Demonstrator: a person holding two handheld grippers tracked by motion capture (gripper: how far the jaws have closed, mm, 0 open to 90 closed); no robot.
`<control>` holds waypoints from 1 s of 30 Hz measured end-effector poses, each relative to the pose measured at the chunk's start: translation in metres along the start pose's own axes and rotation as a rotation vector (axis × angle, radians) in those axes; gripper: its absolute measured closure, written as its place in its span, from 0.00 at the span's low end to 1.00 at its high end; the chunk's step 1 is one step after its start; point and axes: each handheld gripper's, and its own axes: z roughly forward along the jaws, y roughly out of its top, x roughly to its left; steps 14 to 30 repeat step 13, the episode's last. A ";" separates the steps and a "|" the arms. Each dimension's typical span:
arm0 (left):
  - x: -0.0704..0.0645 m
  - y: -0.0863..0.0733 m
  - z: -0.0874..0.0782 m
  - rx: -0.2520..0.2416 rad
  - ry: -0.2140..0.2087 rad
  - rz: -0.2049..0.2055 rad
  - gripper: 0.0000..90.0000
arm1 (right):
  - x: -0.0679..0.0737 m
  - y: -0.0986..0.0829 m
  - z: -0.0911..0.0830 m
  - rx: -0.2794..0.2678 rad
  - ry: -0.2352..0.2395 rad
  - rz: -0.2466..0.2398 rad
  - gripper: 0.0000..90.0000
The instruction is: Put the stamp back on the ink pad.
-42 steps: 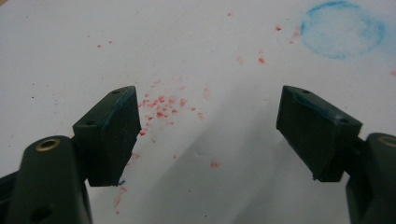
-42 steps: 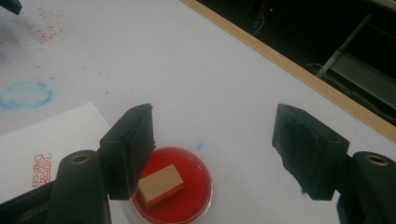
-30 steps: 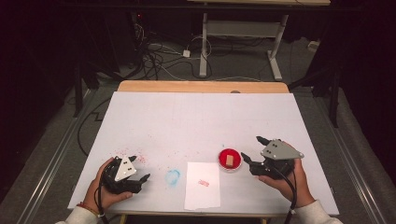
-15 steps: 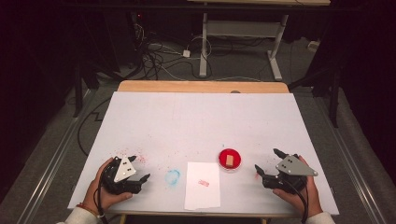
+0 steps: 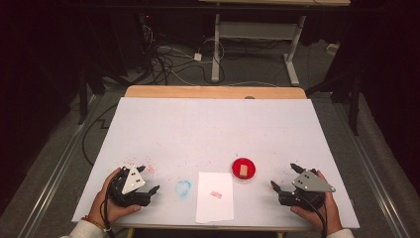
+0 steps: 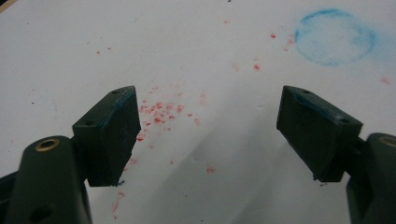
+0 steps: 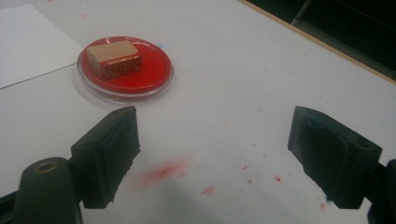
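At the near edge of the tabletop (image 5: 213, 124) both tongs rest low, one at each corner, and both are spread with nothing between the jaws: the left tongs (image 5: 141, 186) and the right tongs (image 5: 287, 184). This looks like a waiting pose. The wooden block (image 7: 114, 58) sits in the red dish (image 7: 154, 77), between the right tongs and the white sheet (image 5: 215, 196). A blue ring mark (image 6: 334, 36) and red specks (image 6: 159, 109) stain the surface; nothing blocks the way to the dish.

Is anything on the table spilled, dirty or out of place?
Yes. Red specks and a red smear stain the table, and a blue ring marks it beside the paper. Nothing is tipped over.
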 end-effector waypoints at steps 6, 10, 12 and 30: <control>0.000 0.000 0.001 0.008 0.001 0.003 0.23 | -0.001 0.001 -0.001 -0.007 -0.017 -0.008 0.19; 0.001 0.001 0.002 0.010 0.003 0.001 0.23 | -0.001 0.002 -0.002 -0.014 -0.015 -0.012 0.19; 0.001 0.001 0.002 0.009 0.003 -0.003 0.23 | -0.001 0.002 -0.003 -0.024 -0.018 -0.008 0.19; 0.001 0.001 0.003 0.011 0.003 -0.001 0.23 | -0.001 0.002 -0.003 -0.030 -0.020 -0.005 0.19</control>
